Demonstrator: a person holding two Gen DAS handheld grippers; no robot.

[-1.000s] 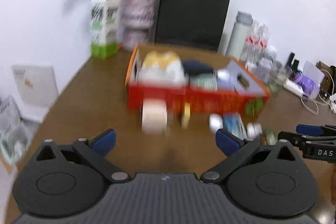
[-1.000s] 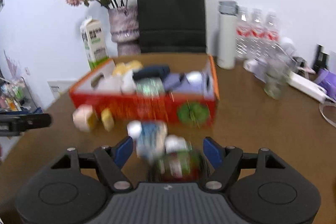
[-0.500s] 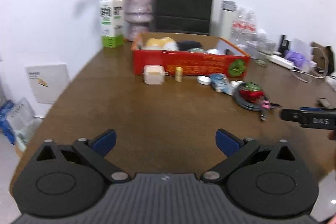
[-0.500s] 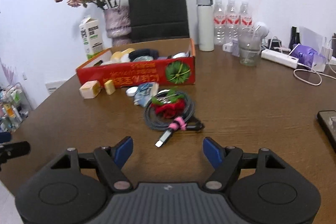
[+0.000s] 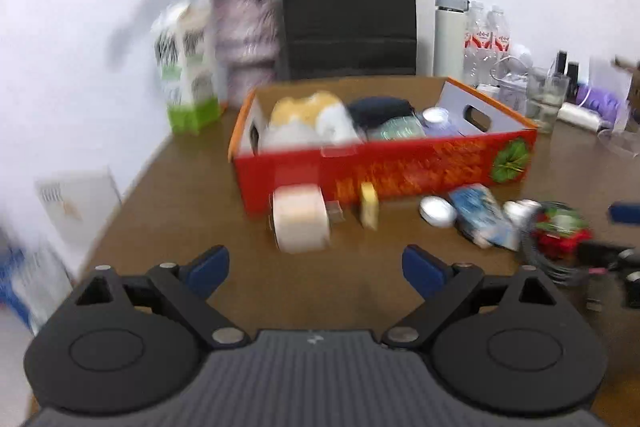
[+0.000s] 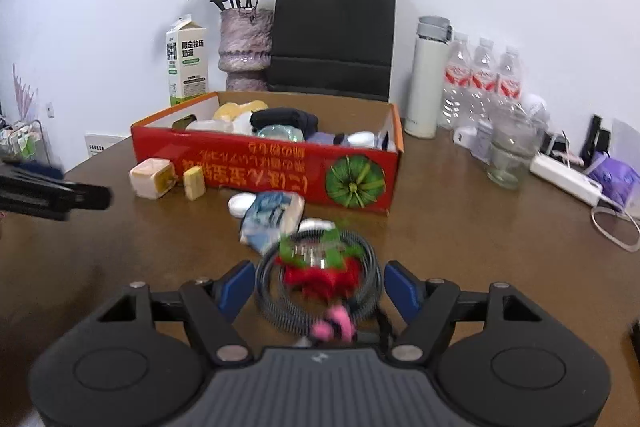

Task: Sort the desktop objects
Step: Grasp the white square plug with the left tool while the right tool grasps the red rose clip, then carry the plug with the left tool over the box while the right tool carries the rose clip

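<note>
A: What can go wrong here?

B: The right tongs [image 6: 320,283] gape wide around the coiled cable [image 6: 320,281] with a red-and-green packet [image 6: 320,263] lying on it. My guess: closing now pinches only one loop, so the coil sags open or drags the blue pouch [image 6: 272,217] just beside it.

A: And the left tongs [image 5: 316,263]?

B: Open too, empty, facing the beige block [image 5: 301,223] in front of the red box [image 6: 280,175] on the table [image 6: 460,227].

A: Different from half a second ago?

B: Both have pushed in; the cable lay well ahead then, and now it sits between the fingers.
</note>
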